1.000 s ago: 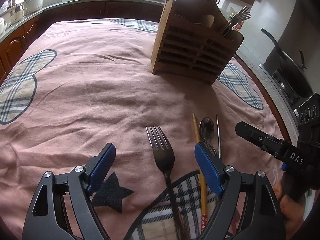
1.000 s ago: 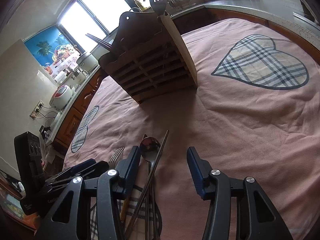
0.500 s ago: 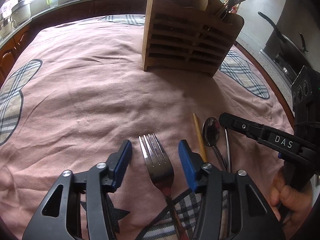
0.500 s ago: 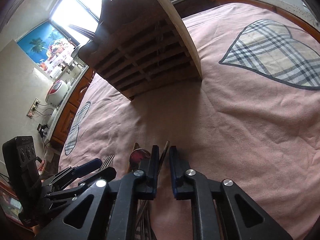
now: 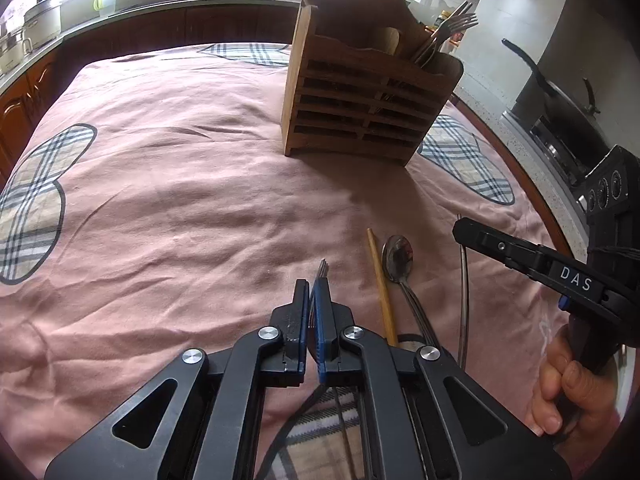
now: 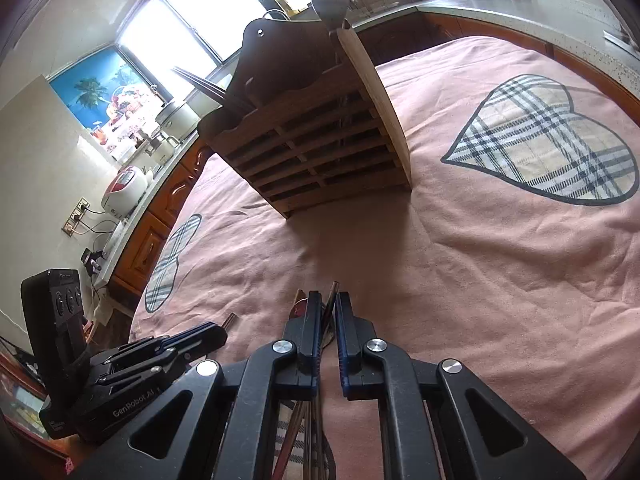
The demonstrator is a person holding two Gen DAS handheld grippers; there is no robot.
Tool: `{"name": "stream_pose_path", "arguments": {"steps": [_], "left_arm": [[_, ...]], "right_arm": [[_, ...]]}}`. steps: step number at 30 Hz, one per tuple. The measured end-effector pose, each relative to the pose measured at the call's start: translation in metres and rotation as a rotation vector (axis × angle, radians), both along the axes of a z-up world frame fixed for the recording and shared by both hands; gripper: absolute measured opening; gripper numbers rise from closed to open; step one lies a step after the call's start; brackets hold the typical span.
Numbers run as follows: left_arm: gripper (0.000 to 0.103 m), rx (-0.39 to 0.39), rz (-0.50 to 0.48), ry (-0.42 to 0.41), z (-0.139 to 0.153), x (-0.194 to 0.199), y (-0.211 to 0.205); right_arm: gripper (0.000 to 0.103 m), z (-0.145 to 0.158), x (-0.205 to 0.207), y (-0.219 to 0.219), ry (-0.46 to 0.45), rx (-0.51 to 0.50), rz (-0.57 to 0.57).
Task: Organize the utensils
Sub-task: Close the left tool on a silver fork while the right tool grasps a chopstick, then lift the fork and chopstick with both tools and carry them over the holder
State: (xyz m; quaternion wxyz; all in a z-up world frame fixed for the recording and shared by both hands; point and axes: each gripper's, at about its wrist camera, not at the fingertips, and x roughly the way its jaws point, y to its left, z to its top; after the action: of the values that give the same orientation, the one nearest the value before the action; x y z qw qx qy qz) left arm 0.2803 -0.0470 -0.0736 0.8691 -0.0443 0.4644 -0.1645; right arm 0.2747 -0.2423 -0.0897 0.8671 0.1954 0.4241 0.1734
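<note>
Closing since a second ago, the left gripper (image 5: 313,294) jaws now clamp the fork (image 5: 322,270); the right gripper (image 6: 329,312) jaws pinch a metal chopstick (image 6: 331,305). Both look ready to lift toward the far wooden holder (image 5: 368,100).

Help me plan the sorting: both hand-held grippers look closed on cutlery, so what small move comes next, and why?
Probably lift the left hand-held gripper straight up: it is shut on the fork, whose tines lie near the cloth, and the wooden caddy already holds forks.

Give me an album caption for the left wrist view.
Left gripper shut on a fork lying on the pink tablecloth, wooden holder beyond.
</note>
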Motion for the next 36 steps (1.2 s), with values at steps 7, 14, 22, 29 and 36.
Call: {"name": "stream_pose_path", "arguments": {"steps": [7,14,22,29,36], "left_arm": [[0.003,0.001,0.007,0.008,0.003,-0.01,0.007],[0.04,0.05,0.034,0.019,-0.01,-0.001,0.005],[0.019,0.114,0.012,0.015,-0.027,0.018,-0.013],[0.018,0.04,0.02,-0.019,-0.009,0.003,0.003],[0.018,-0.036,0.053,-0.119,0.032,-0.03,0.024]], "right_arm": [[0.006,0.017,-0.014,0.0,-0.044,-0.008,0.007],[0.006,0.02,-0.021,0.001,-0.051,-0.005,0.005],[0.006,0.019,-0.021,0.0,-0.047,-0.002,-0.001],[0.006,0.026,-0.025,0.0,-0.067,-0.007,0.002],[0.005,0.046,-0.036,0.003,-0.116,-0.01,0.012]]}}
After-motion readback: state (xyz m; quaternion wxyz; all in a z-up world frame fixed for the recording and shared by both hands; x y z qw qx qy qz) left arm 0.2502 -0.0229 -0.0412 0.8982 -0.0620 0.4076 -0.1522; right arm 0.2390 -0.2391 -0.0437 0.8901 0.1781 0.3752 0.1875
